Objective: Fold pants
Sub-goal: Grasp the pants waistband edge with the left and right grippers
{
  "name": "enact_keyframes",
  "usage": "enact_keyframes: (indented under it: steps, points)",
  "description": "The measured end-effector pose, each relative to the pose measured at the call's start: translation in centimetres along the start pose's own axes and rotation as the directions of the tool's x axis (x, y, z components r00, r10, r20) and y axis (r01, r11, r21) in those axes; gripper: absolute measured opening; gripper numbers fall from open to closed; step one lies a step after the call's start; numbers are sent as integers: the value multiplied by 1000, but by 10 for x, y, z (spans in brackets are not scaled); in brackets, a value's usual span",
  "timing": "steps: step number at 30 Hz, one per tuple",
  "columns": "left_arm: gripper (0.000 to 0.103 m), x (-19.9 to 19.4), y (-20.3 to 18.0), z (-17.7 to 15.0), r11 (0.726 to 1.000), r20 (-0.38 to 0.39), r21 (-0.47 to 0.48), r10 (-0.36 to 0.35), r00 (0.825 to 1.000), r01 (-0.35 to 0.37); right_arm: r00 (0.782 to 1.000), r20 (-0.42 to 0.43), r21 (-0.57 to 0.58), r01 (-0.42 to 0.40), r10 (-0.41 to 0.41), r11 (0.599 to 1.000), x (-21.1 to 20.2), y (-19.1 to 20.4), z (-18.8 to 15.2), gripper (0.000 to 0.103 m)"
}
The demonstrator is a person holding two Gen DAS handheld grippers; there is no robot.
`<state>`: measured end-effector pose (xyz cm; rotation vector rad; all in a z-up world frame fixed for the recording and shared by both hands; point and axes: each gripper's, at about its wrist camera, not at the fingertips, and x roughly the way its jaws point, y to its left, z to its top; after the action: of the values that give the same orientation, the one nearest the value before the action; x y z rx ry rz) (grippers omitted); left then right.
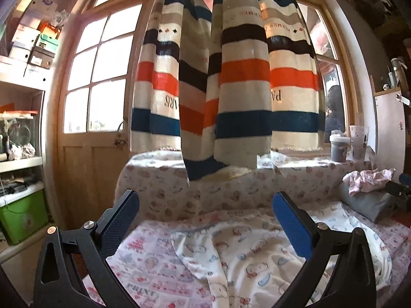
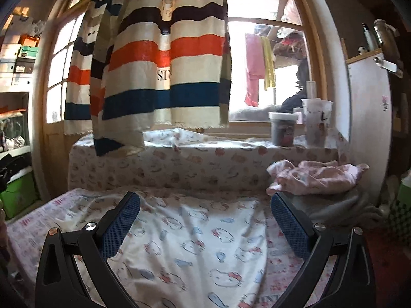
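Printed bedsheet (image 2: 30, 233), rumpled cotton pants (image 2: 195, 243)

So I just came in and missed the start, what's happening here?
A person is holding a pair of tongs in each hand over white printed pants spread on a covered surface. The left tongs and right tongs are both open and grip nothing. The pants look rumpled, not yet folded. A pink garment lies off to the right.

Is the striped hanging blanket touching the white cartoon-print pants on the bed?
Apart. The left wrist view shows the striped blanket ending above the ledge, well behind the white cartoon-print pants.
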<state>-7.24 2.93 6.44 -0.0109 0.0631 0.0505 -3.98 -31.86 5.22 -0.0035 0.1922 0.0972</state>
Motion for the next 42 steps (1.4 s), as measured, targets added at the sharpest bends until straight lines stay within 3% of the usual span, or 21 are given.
enact_keyframes:
  steps: [6, 9, 15, 19, 23, 25, 26, 27, 30, 31, 33, 37, 42]
  points:
    - [103, 27, -2, 28, 998, 36, 58, 20, 999, -22, 1000, -2, -23, 8, -8, 1000, 14, 5, 30, 102]
    - [103, 51, -2, 51, 998, 44, 66, 19, 999, -22, 1000, -2, -64, -29, 29, 998, 26, 13, 55, 102]
    - [103, 106, 11, 85, 999, 52, -20, 27, 998, -26, 991, -46, -23, -123, 122, 992, 78, 32, 107, 102]
    - [103, 141, 22, 75, 999, -9, -15, 51, 999, -51, 966, -160, 18, -203, 203, 979, 147, 54, 121, 102]
    - [103, 177, 38, 40, 996, -148, -19, 84, 985, -88, 927, -302, -19, -239, 222, 971, 223, 90, 101, 79]
    - [99, 206, 49, 14, 999, -300, -35, 30, 954, -42, 899, -376, -37, -258, 226, 965, 262, 108, 83, 71]
    - [89, 219, 52, 4, 999, -384, -36, 9, 923, -24, 883, -410, -39, -267, 228, 963, 283, 117, 73, 68]
    - [88, 228, 56, -3, 999, -433, -40, -2, 901, -17, 868, -439, -32, -275, 233, 961, 300, 123, 64, 67]
    - [85, 250, 73, -25, 991, -540, -95, 26, 841, -92, 811, -531, 1, -290, 247, 957, 346, 134, 38, 60]
    - [83, 255, 78, -31, 987, -571, -120, 18, 821, -105, 794, -558, 9, -284, 241, 959, 360, 138, 30, 54]
    - [83, 263, 85, -43, 983, -618, -151, -12, 786, -104, 758, -606, 21, -289, 242, 957, 385, 146, 15, 53]
    - [81, 275, 88, -60, 984, -691, -110, 23, 722, -137, 701, -648, 92, -318, 299, 944, 407, 150, -7, 53]
    - [76, 285, 82, -75, 990, -762, -105, -21, 647, -91, 697, -662, 68, -309, 274, 949, 412, 151, -29, 53]
